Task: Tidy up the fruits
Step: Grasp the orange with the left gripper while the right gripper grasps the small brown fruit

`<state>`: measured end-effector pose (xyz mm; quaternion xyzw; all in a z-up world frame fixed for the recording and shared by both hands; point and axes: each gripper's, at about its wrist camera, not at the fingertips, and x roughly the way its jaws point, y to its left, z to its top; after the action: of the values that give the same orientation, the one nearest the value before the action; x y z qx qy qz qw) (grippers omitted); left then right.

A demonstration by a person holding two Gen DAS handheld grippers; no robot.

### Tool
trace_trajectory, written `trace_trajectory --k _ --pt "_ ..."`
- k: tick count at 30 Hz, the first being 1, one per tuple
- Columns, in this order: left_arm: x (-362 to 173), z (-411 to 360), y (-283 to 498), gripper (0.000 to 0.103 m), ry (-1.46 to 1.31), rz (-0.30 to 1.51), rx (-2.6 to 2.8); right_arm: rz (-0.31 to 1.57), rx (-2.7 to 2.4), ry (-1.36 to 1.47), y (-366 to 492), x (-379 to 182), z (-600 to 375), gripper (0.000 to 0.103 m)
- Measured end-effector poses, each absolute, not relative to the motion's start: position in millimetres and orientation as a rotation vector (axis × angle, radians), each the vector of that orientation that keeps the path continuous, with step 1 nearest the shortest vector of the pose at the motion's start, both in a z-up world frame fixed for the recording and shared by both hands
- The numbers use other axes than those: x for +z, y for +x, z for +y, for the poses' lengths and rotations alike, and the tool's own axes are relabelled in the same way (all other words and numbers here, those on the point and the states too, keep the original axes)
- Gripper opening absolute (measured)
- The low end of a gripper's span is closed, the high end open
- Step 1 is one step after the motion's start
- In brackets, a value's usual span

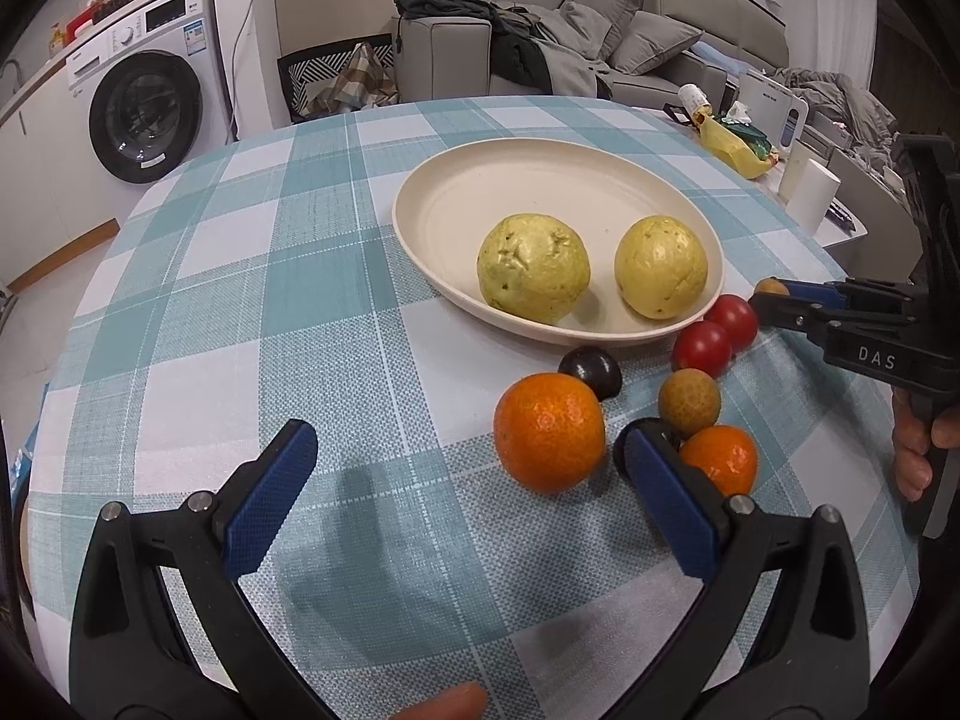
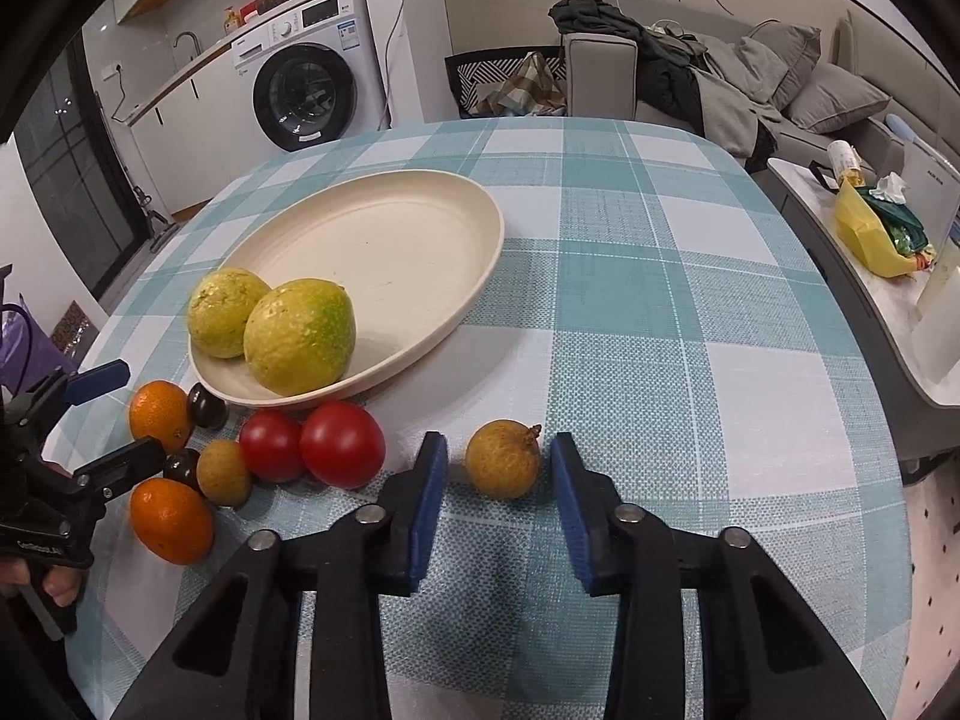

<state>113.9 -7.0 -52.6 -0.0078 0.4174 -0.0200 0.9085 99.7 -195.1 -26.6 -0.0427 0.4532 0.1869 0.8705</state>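
A cream plate (image 1: 432, 180) (image 2: 390, 240) holds two yellow-green round fruits (image 1: 533, 267) (image 2: 300, 336). Beside its near rim lie two tomatoes (image 1: 702, 348) (image 2: 342, 444), two oranges (image 1: 549, 432) (image 2: 171, 519), dark plums (image 1: 591, 369) (image 2: 207, 405) and a brown longan (image 1: 690, 402) (image 2: 223, 471). My left gripper (image 1: 468, 432) (image 2: 144, 411) stands wide open just short of the oranges. A second longan (image 2: 503, 459) (image 1: 771, 287) sits on the cloth between the tips of my right gripper (image 2: 499, 450) (image 1: 765, 297). A thin gap shows on each side of it.
The round table wears a teal checked cloth (image 2: 660, 300). A low side table (image 2: 852, 276) to the right carries a yellow bag (image 1: 735, 150) and a white cup (image 1: 810, 192). A washing machine (image 1: 144, 114) and a sofa (image 1: 600, 42) stand beyond. A hand (image 1: 912, 450) holds the right gripper.
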Motion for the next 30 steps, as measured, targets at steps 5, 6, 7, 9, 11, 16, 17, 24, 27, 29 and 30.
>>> trace_trajectory --k 5,6,7,9,11,16,17,24,27,29,30 --pt "-52.9 -7.2 114.3 0.102 -0.016 0.861 -0.043 0.940 0.392 -0.108 98.6 -26.9 -192.4 0.025" --pt "-53.1 -7.2 114.3 0.101 -0.015 0.861 -0.044 0.939 0.393 -0.110 98.6 -27.0 -192.1 0.025" --pt "-52.9 -7.6 113.6 0.100 -0.015 0.860 -0.047 0.938 0.397 -0.112 98.3 -27.0 -191.4 0.025" --pt "-52.9 -7.6 113.7 0.099 -0.016 0.860 -0.053 0.936 0.400 -0.116 98.2 -27.1 -190.0 0.025" --pt "-52.5 -7.5 113.5 0.095 -0.023 0.861 -0.063 0.935 0.399 -0.118 98.2 -27.4 -189.2 0.025" --pt "-51.1 -7.1 112.7 0.080 -0.048 0.864 -0.097 0.932 0.401 -0.117 97.7 -26.6 -189.0 0.025" --pt "-51.0 -7.1 112.9 0.076 -0.053 0.865 -0.104 0.931 0.400 -0.116 97.9 -26.4 -189.0 0.025" --pt "-50.3 -7.3 113.1 0.043 -0.091 0.869 -0.165 0.913 0.397 -0.113 96.3 -22.6 -188.3 0.025" --pt "-50.1 -10.9 111.3 0.032 -0.080 0.856 -0.177 0.905 0.398 -0.109 95.7 -20.8 -188.3 0.025" --pt "-50.0 -13.4 110.2 0.032 -0.066 0.850 -0.174 0.898 0.398 -0.107 95.2 -19.4 -188.3 0.025" --pt "-49.8 -13.3 110.5 0.032 -0.070 0.849 -0.175 0.894 0.398 -0.106 95.0 -18.5 -188.1 0.025"
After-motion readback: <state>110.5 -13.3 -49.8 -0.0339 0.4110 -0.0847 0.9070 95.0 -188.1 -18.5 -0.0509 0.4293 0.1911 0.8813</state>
